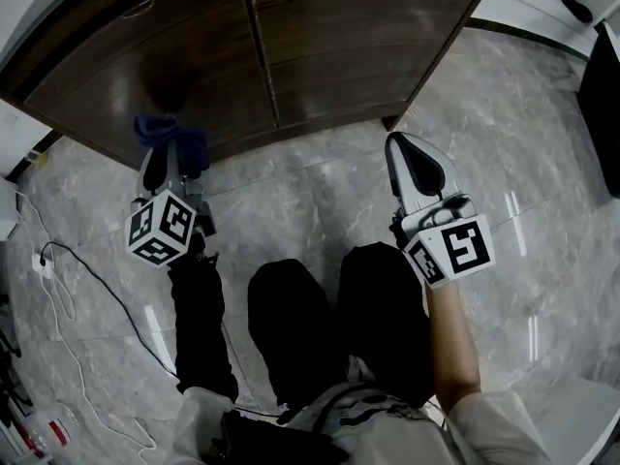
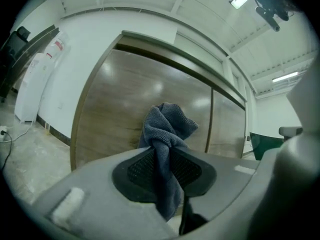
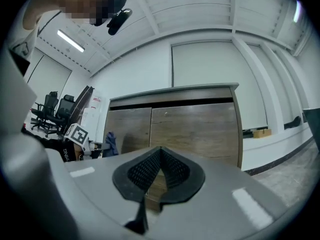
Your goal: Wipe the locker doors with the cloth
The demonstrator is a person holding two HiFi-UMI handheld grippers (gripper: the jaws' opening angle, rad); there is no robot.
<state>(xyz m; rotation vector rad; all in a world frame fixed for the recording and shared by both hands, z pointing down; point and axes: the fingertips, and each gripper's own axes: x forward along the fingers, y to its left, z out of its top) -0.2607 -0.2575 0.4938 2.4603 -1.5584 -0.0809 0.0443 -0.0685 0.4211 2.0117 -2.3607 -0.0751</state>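
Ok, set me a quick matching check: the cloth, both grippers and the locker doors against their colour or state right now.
Things:
1. cloth
2. left gripper
3. right gripper
4. locker doors

Colour or state:
A. brown wood, closed
B. jaws together, nothing between them
C. dark blue, bunched up
D. clamped on the cloth

Pairs: 1-C, 2-D, 3-B, 4-A
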